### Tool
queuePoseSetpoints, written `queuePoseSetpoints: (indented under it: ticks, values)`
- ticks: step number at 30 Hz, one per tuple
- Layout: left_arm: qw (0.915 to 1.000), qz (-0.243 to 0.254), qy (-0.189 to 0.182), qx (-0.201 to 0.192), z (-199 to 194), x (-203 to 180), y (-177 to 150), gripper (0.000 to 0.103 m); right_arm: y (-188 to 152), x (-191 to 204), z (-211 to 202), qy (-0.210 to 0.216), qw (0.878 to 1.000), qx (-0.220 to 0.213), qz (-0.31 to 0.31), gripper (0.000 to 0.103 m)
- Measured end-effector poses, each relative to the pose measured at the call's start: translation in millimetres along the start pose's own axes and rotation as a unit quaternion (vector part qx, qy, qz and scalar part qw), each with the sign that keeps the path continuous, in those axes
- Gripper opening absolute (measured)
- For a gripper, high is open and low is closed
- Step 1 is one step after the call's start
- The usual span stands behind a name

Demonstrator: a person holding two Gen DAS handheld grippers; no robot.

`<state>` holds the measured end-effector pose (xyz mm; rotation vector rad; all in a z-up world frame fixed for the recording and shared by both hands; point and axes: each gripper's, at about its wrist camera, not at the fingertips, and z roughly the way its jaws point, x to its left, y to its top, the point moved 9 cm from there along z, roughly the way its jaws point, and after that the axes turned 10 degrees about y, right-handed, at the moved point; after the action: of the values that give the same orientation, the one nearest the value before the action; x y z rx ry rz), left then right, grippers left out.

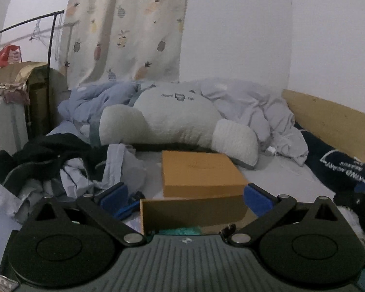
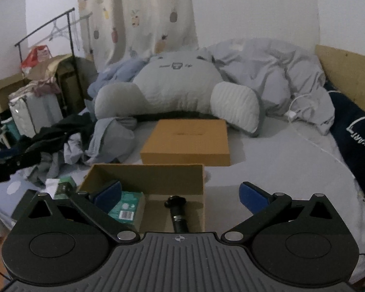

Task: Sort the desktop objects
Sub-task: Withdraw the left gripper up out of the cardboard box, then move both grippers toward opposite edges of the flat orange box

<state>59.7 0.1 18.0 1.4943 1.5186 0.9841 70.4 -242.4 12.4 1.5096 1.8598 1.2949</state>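
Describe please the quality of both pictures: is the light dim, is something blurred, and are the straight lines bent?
Left wrist view: dim, bluish light; the tan closed cardboard box looks soft and blurred; the wooden headboard bends from fisheye distortion. Right wrist view: equally dim, slightly sharper; the black cylindrical object in the open brown cardboard box is readable; dark vignette in the top corners.

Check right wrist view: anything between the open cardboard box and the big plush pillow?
Yes. The closed orange box lies on the bed between the open cardboard box and the plush pillow; the right wrist view shows it clearly.
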Motion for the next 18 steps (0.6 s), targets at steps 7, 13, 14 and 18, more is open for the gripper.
queuePoseSetpoints:
  ticks: [7,13,14,18]
  values:
    - [0.9997,-0.019,-0.005,-0.014,3.5,-2.5,-38.6,0.103,-32.3,-1.5,3.6,0.0,1.0,-0.014,-0.017,0.103]
    - [0.9999,-0.01,-0.007,-0.002,12.7,-1.2,-53.1,0.103,-50.9,-1.7,12.6,0.016,1.0,-0.015,-0.013,0.103]
    - [0.9999,-0.009,-0.005,0.001,12.6,-0.6,-54.4,0.103,-53.5,-0.5,13.3,0.017,1.0,-0.01,-0.016,0.103]
    - [0.9999,-0.01,-0.002,0.011,12.5,0.6,-59.2,0.103,-64.5,5.1,13.3,0.008,0.999,-0.007,-0.037,0.103]
